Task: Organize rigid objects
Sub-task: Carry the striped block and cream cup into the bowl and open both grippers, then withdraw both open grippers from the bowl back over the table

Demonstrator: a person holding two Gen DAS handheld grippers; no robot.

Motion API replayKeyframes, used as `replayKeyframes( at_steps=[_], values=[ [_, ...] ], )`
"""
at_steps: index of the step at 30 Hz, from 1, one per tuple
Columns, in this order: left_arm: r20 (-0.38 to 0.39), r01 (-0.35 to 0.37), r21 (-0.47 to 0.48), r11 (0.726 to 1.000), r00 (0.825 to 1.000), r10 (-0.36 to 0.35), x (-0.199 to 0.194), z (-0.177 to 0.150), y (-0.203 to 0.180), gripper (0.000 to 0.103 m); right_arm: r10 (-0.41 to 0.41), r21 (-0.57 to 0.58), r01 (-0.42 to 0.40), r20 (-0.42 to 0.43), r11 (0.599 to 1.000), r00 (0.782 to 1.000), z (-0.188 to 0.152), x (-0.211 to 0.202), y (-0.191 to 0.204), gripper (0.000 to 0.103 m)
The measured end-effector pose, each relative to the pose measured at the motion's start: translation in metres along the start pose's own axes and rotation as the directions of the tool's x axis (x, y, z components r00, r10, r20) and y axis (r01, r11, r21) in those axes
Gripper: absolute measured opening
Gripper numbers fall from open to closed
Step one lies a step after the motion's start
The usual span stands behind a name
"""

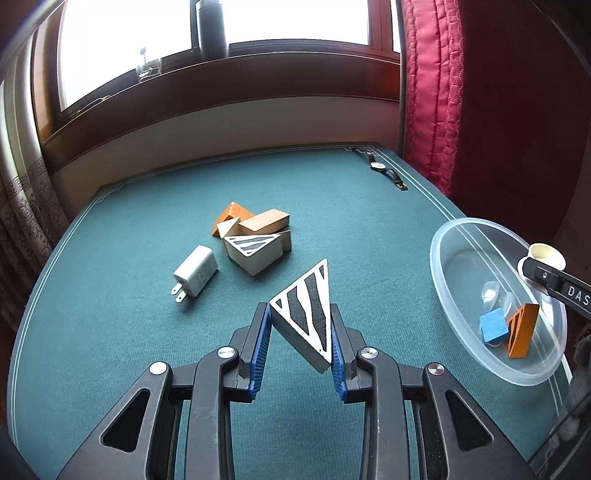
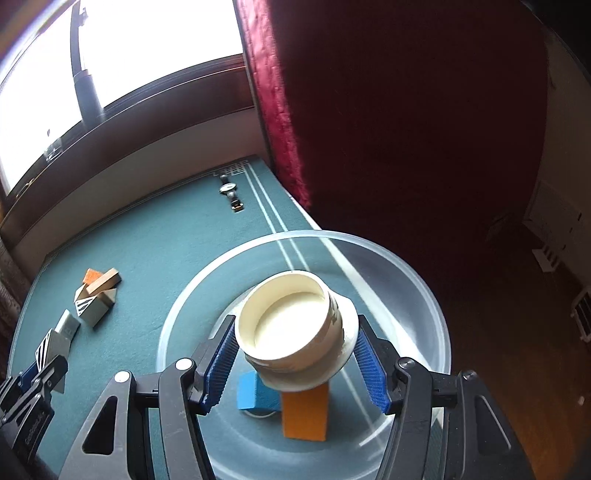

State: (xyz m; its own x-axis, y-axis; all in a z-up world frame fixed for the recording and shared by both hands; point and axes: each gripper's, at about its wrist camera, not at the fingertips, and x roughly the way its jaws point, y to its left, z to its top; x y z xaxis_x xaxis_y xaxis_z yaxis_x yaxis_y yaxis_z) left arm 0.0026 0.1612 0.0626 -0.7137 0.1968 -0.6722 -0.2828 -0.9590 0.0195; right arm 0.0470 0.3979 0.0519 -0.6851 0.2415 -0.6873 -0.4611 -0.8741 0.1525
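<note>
Two grippers are working under my control over the green felt table (image 1: 110, 332). My left gripper (image 1: 300, 332) is clamping one white triangular wooden wedge with black stripes (image 1: 308, 317) between its blue ribbed pads, holding it tilted above the felt. My right gripper (image 2: 295, 354) is grasping one cream round plastic jar (image 2: 291, 325), mouth up, above the clear plastic bowl (image 2: 424, 295) at the table's right edge.

Inside that bowl I am counting three pieces: one blue cube (image 1: 493, 326), one orange wedge with black stripes (image 1: 521, 328), and one small clear rounded piece (image 1: 491, 293) whose shape I cannot tell. From the right wrist view the jar is hiding part of the cube and the orange wedge.

Ahead of the left gripper, one white two-prong wall charger (image 1: 195, 273) is lying flat. Just beyond it, a huddle of wooden blocks (image 1: 255, 236) is sitting in mid-table: I am making out about five, one of them a second white striped wedge, touching and overlapping.

Farther off, one wristwatch with a dark strap (image 1: 384, 170) is lying near the far right corner. One dark bottle (image 1: 212, 27) and one glass (image 1: 147, 68) are standing on the windowsill, with a red curtain (image 1: 436, 92) hanging at the right.
</note>
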Motion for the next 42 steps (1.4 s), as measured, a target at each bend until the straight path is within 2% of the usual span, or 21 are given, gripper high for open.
replayKeyframes(
  at_steps=[5, 7, 13, 23, 27, 28, 29, 31, 34, 42],
  values=[
    [-0.004, 0.031, 0.032, 0.999, 1.000, -0.030, 0.003, 0.007, -0.025, 0.030, -0.021, 0.062, 0.021, -0.012, 0.998, 1.000, 0.001, 0.013, -0.022, 0.064],
    [-0.001, 0.047, 0.046, 0.998, 0.999, -0.047, 0.003, 0.010, -0.035, 0.030, -0.032, 0.072, 0.032, -0.004, 0.997, 0.999, 0.001, 0.014, -0.026, 0.071],
    [-0.002, 0.112, 0.087, 0.990, 0.994, -0.112, 0.007, 0.021, -0.066, 0.030, -0.038, 0.085, 0.037, 0.010, 0.996, 0.999, 0.003, 0.010, -0.029, 0.071],
    [-0.028, 0.222, 0.133, 0.966, 0.975, -0.220, 0.018, 0.030, -0.110, 0.030, -0.045, 0.134, 0.039, 0.038, 0.990, 0.998, 0.010, 0.002, -0.040, 0.071],
    [-0.051, 0.282, 0.123, 0.952, 0.959, -0.278, 0.022, 0.032, -0.120, 0.032, -0.050, 0.147, 0.044, 0.039, 0.988, 0.998, 0.011, 0.002, -0.042, 0.071],
    [-0.056, 0.297, 0.118, 0.948, 0.955, -0.292, 0.022, 0.032, -0.122, 0.037, -0.051, 0.150, 0.045, 0.038, 0.988, 0.998, 0.011, 0.002, -0.042, 0.071],
    [-0.059, 0.306, 0.115, 0.945, 0.952, -0.301, 0.022, 0.032, -0.122, 0.051, -0.052, 0.151, 0.046, 0.035, 0.987, 0.998, 0.011, 0.003, -0.042, 0.072],
    [-0.037, 0.291, 0.102, 0.951, 0.957, -0.289, 0.020, 0.031, -0.120, 0.066, -0.051, 0.154, 0.046, 0.033, 0.987, 0.998, 0.011, 0.004, -0.043, 0.072],
    [-0.029, 0.273, 0.088, 0.958, 0.962, -0.271, 0.020, 0.030, -0.112, 0.067, -0.055, 0.159, 0.048, 0.039, 0.986, 0.998, 0.011, 0.004, -0.042, 0.080],
    [-0.047, 0.205, 0.015, 0.979, 0.978, -0.205, 0.029, 0.028, -0.083, 0.067, -0.046, 0.138, 0.040, 0.036, 0.990, 0.998, 0.006, 0.002, -0.034, 0.080]
  ],
)
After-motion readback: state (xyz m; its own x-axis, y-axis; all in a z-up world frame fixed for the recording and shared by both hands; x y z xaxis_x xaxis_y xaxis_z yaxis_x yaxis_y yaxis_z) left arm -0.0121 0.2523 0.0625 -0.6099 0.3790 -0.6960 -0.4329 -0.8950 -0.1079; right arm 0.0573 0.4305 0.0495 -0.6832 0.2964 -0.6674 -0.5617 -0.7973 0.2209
